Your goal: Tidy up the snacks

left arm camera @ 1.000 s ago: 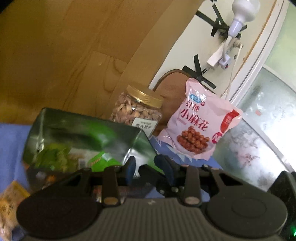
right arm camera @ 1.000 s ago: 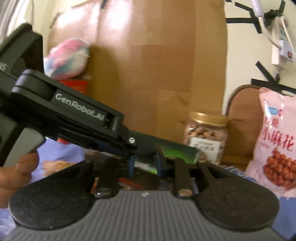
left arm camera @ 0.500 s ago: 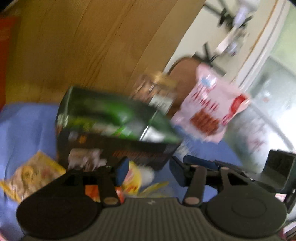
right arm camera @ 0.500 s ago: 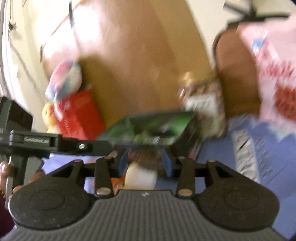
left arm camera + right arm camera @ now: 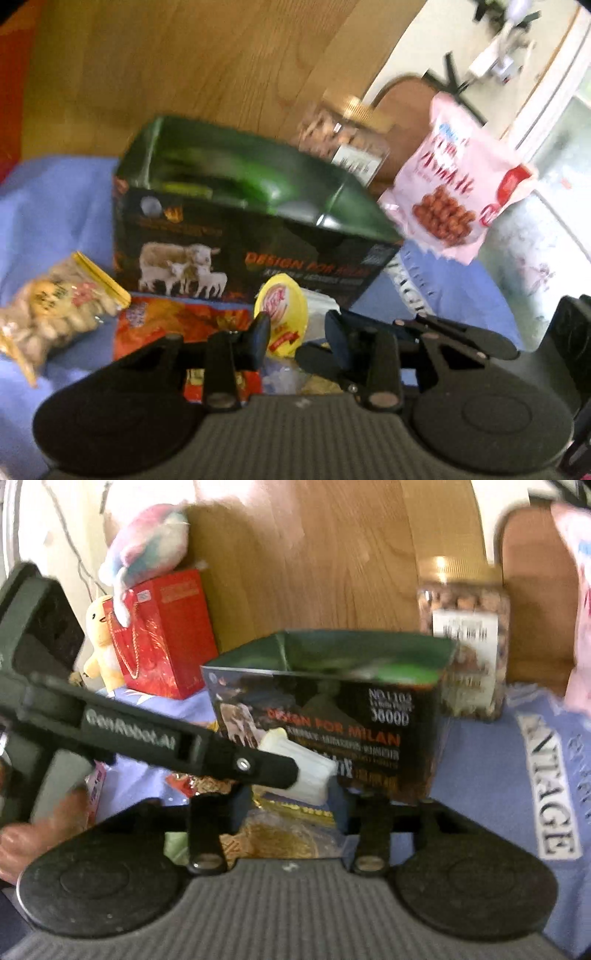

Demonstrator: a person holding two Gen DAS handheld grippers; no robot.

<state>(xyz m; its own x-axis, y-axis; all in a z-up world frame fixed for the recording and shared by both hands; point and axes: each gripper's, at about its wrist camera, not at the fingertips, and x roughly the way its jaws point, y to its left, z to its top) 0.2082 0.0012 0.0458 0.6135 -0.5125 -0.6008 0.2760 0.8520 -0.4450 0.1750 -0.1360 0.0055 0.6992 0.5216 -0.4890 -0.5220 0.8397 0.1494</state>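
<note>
A white ribbed cup with a yellow lid (image 5: 282, 314) lies on its side in front of the open dark box (image 5: 240, 266) printed with sheep. My left gripper (image 5: 295, 328) is closing on this cup, one finger at the lid edge and the other against the white body. The right wrist view shows the same cup (image 5: 310, 771) under the left gripper's finger (image 5: 273, 771). My right gripper (image 5: 291, 805) hovers over a golden snack bag (image 5: 288, 834); its jaws are closing with nothing pressed between them. The box (image 5: 332, 720) stands just beyond.
A nut jar (image 5: 465, 627) and a pink snack bag (image 5: 450, 192) stand behind the box. A peanut bag (image 5: 55, 314) and an orange packet (image 5: 177, 328) lie on the blue cloth (image 5: 55, 206). A red gift bag (image 5: 166, 635) with plush toys (image 5: 147, 542) stands far left.
The box, close against both grippers a second ago, now stands on the blue cloth farther off. Both grippers have dipped toward the snacks, and the left one has closed round the cup.
</note>
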